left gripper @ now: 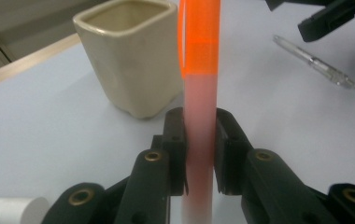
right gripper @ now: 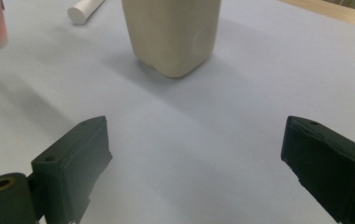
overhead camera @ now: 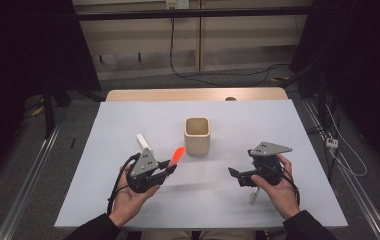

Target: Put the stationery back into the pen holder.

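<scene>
Marker: we see an orange-capped marker [left gripper: 199, 93] clamped in our left gripper [left gripper: 199, 140], its cap end [overhead camera: 178, 154] pointing up and forward toward the cup.
Left fingers: we have them closed tight on the pale barrel of the marker, one finger [left gripper: 174, 140] pressing each side; the marker is lifted off the surface [overhead camera: 128, 120].
Left gripper position: we hold it [overhead camera: 170, 167] low over the near left part of the surface, just short of the cup.
Cup: a cream, square-mouthed cup [overhead camera: 197, 135] stands upright near the middle of the surface, apart from the marker's tip.
Right fingers: we see them spread wide with nothing between them, one finger [right gripper: 80, 158] at each lower corner of the right gripper view.
Right gripper position: we hold it [overhead camera: 235, 175] near the right front of the surface, pointing left toward the cup [right gripper: 171, 32].
White stick: a white cylinder [overhead camera: 143, 141] lies flat on the surface just behind the left gripper.
Clear pen: a see-through pen [left gripper: 313, 61] lies flat on the surface near the right gripper.
</scene>
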A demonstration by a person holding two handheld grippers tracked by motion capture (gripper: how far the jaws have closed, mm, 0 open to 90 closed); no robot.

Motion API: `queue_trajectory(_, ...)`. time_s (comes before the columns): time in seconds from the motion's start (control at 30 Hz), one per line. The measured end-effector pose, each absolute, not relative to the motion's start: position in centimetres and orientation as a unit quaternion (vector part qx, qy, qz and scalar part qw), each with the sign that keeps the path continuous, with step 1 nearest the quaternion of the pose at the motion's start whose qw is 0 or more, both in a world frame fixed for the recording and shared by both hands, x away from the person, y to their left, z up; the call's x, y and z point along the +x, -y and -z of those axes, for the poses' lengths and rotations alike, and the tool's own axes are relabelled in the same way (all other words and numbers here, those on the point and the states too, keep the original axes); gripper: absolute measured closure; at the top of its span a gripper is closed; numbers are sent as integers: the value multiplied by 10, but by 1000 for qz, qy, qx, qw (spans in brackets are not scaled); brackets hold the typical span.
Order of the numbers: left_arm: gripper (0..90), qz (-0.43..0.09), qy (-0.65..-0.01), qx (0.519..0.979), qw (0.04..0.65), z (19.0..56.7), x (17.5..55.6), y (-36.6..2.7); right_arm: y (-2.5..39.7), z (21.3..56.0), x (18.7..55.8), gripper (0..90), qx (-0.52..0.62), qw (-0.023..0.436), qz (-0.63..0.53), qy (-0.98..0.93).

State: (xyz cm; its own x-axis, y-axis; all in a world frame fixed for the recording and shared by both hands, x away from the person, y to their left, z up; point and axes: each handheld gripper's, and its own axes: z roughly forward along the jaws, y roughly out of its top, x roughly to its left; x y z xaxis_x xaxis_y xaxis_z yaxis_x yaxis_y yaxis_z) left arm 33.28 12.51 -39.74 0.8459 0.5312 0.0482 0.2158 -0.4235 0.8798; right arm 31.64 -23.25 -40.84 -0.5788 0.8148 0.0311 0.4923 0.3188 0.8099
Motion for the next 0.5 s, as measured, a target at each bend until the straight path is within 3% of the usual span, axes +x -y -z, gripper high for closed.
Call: queue_trajectory(0.5,775,-144,-276,798,517,374,365,-130,258,424,292,65,456,218,-418,-755)
